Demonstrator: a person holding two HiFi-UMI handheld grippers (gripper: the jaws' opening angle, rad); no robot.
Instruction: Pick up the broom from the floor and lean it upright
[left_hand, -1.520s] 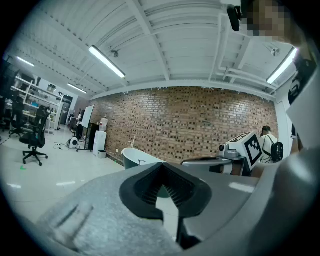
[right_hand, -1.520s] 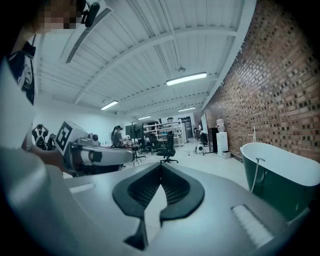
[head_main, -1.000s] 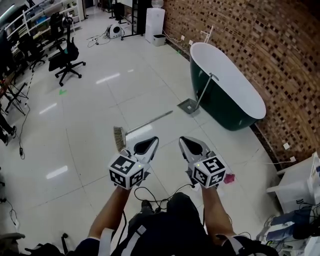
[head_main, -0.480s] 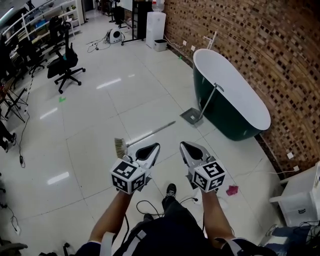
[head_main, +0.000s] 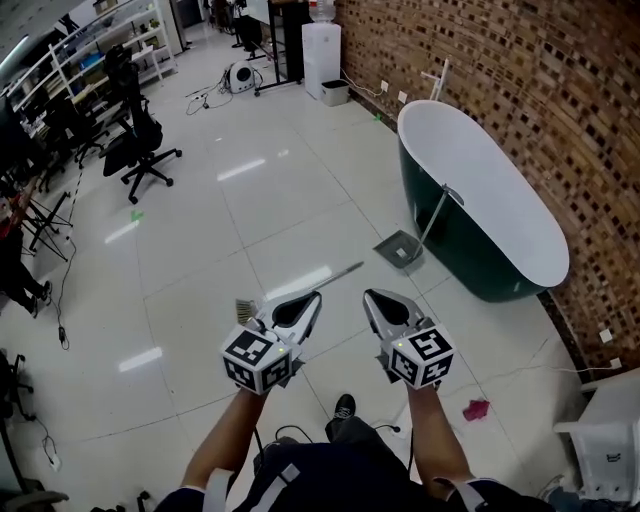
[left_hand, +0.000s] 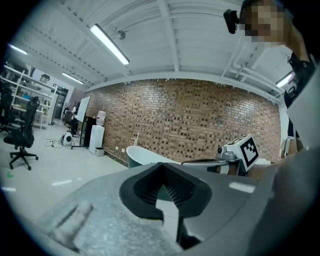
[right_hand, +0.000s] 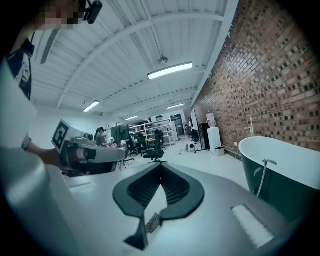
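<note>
Dark top (head_main: 335, 482) w/ pale straps (head_main: 276, 474), blk shoe (head_main: 343, 407), thin blk cable (head_main: 292, 433)

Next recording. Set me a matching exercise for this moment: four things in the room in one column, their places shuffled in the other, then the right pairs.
Things:
1. broom
2. dustpan
3. pink cloth
4. office chair

Places:
A. handle propped against the green bathtub
B. far left, near the shelves
C. lying flat on the floor, just beyond the left claw
D. on the floor, right of the right claw

Pairs: 1-C, 2-A, 3-D, 4-B
</note>
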